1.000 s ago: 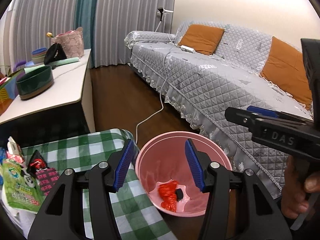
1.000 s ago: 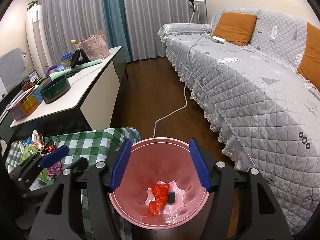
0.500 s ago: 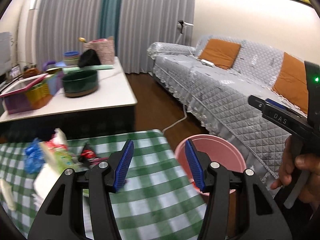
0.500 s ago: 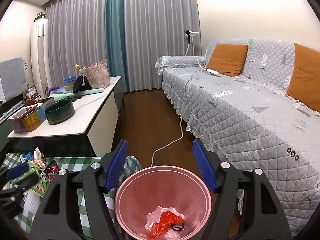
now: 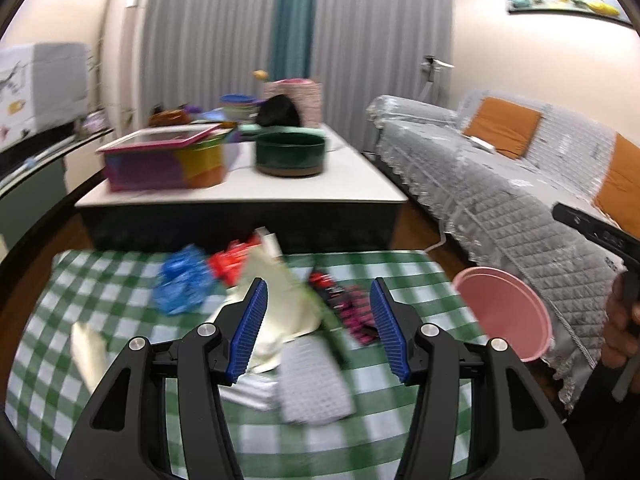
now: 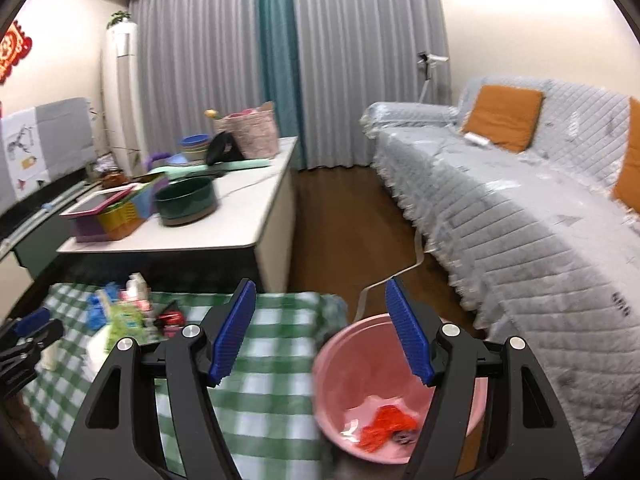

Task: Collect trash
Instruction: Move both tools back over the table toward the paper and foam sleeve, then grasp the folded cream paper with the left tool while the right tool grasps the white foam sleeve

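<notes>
Trash (image 5: 280, 304) lies in a loose heap on the green checked cloth (image 5: 112, 312), directly ahead of the left gripper (image 5: 318, 328). Left gripper fingers are spread with nothing between the blue pads (image 5: 250, 326); the heap shows through the gap but is not touched. Items visible in the heap, through motion blur: a pale crumpled bag, a blue wrapper (image 5: 182, 282), a red packet (image 5: 234, 258), a dark pink-patterned wrapper (image 5: 352, 308) and a grey-white sheet (image 5: 312, 384) nearest the camera.

Right gripper (image 6: 320, 336) fingers are likewise spread and empty. It hovers over the far edge of the cloth and the pink bin (image 6: 396, 392), which stands on the floor just beside the cloth, between it and the grey sofa (image 6: 520, 216). The bin already holds a red wrapper (image 6: 386, 426) and a small dark item. A hand (image 5: 622, 328) holding the right gripper shows at the right edge of the left view.

Step in hand, as judged: one deposit is complete and the left gripper is lined up for the next pickup. Most trash remains on the cloth, so the task is at an early stage.

Next move requires:
- lowering the left gripper onto a single item, the pale bag being best aligned;
- closing on a raised fold, not on flat film;
- avoiding pinching the cloth;
- carrying the item rightward over the bin rim before release.
</notes>
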Available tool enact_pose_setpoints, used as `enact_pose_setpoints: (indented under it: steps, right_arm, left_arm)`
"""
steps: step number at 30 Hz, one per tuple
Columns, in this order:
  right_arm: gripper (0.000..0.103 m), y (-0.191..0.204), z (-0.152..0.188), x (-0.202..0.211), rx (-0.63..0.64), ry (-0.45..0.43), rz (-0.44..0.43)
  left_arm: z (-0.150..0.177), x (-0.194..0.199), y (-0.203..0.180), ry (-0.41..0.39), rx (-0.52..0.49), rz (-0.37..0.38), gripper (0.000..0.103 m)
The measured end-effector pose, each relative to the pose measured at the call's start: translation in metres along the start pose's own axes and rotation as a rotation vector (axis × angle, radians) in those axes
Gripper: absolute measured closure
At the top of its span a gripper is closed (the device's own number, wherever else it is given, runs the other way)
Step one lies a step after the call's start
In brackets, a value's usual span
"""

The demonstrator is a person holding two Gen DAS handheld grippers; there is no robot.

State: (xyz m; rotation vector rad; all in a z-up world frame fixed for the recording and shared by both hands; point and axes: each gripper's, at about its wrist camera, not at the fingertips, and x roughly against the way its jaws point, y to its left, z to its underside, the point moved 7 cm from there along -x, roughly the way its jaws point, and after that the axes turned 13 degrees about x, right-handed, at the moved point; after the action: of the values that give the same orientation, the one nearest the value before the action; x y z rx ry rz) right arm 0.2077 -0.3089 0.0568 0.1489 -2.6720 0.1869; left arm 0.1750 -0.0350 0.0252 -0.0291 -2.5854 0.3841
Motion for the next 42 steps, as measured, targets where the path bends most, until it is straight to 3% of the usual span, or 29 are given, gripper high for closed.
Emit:
enact_pose_setpoints:
  steps: [8, 17, 28, 39, 42]
  right_arm:
    - [0.037, 0.089, 0.026, -0.016, -0.012, 0.019, -0.158]
    - [0.057, 0.17, 0.052, -0.03, 0.043, 0.059, -0.317]
    - [0.056, 0.213, 0.087, -0.057, 0.097, 0.176, -0.41]
    - [0.056, 0.223, 0.102, -0.075, 0.09, 0.258, -0.455]
    - [0.058, 0.228, 0.107, -0.078, 0.093, 0.276, -0.472]
  left_arm:
    - [0.008, 0.01, 0.07, -0.021, 0.08, -0.113, 0.051]
    - [0.017, 0.015, 0.124, -0.03, 0.13, -0.218, 0.051]
    - [0.03, -0.007, 0.203, 0.005, 0.262, -0.425, 0.052]
    - [0.042, -0.026, 0.221, 0.064, 0.277, -0.483, 0.076]
    - [0.044, -0.029, 0.222, 0.084, 0.276, -0.479, 0.088]
